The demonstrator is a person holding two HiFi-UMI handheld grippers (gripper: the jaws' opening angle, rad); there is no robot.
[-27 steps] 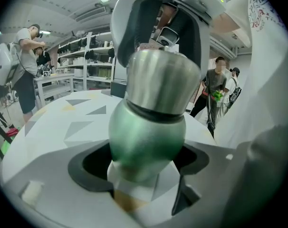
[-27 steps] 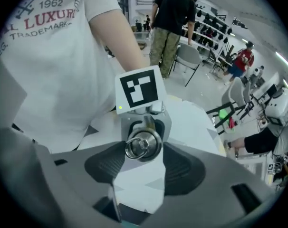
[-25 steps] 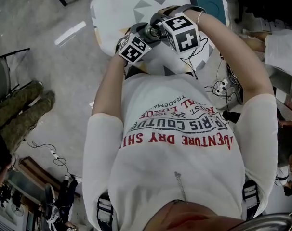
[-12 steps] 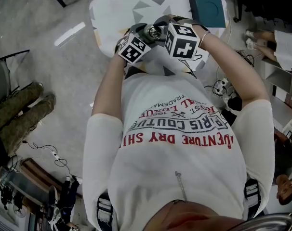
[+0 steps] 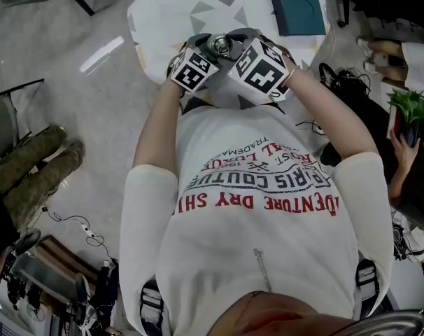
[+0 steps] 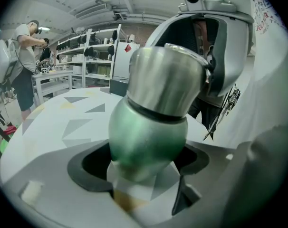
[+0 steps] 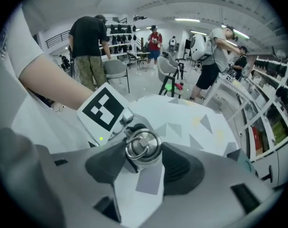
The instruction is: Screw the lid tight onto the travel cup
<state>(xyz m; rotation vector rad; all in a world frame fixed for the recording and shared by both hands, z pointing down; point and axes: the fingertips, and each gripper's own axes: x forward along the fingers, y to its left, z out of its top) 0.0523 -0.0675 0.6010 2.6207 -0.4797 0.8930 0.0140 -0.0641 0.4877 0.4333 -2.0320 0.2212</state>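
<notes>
White desk (image 5: 171, 9) patterned with grey and yellow triangles filled the background, with shelving and people standing beyond it. Above its near edge the green metal travel cup (image 6: 145, 139) sat between the two tools. The left hand-held gripper (image 6: 141, 164) had its jaws clamped across the cup's rounded body. The right hand-held gripper (image 7: 143, 152) pressed its dark pads on opposite sides of the brushed-steel lid (image 7: 142, 148), jaws set wide. The cup's long axis ran tilted from the left jaws up into the right ones, so the right tool looked almost straight down that axis. The tightening turn would likely be a roll of the right wrist. No brand was legible on the cup; the person's white T-shirt (image 5: 261, 215) showed upside-down print including "DRY" and "COUTU".
</notes>
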